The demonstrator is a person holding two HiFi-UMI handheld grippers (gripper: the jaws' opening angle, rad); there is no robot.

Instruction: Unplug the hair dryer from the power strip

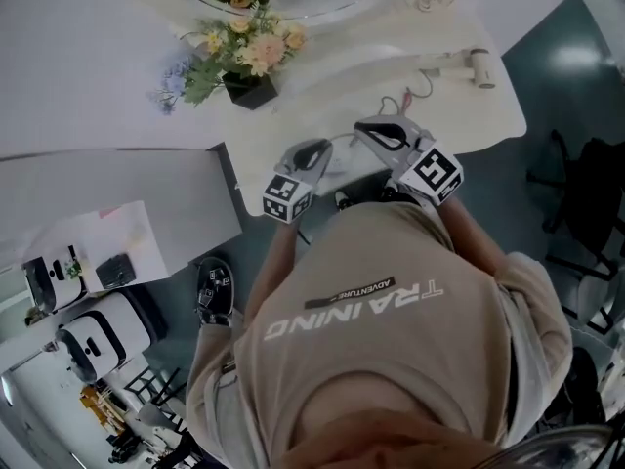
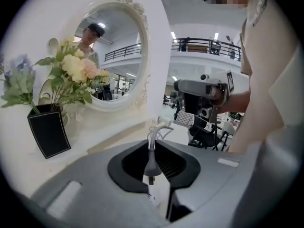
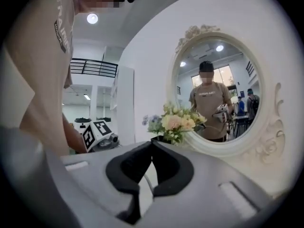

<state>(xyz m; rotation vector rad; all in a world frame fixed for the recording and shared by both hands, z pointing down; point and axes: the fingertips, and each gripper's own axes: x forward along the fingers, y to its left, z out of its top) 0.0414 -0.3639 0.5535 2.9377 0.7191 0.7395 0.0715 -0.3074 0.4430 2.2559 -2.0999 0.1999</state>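
Note:
In the left gripper view my left gripper (image 2: 151, 144) is shut on a grey plug (image 2: 151, 164), whose metal prong shows below the pads. The plug's pale cord (image 2: 153, 136) runs up to the white hair dryer (image 2: 164, 121) lying on the cream table (image 2: 109, 127). A white patch under the plug may be the power strip; I cannot tell. My right gripper (image 3: 152, 144) has its pad tips together, with only a thin cable (image 3: 147, 184) showing behind them. The head view shows the left gripper (image 1: 314, 152) and right gripper (image 1: 383, 133) side by side near the table's front edge, and the hair dryer (image 1: 479, 64) far right.
A black vase of flowers (image 1: 249, 84) stands at the back left of the table (image 1: 469, 115), in front of an oval white-framed mirror (image 3: 223, 94). White machines (image 1: 93, 335) and a sandal (image 1: 213, 291) sit on the floor at the left. Dark chairs (image 1: 586, 203) stand at the right.

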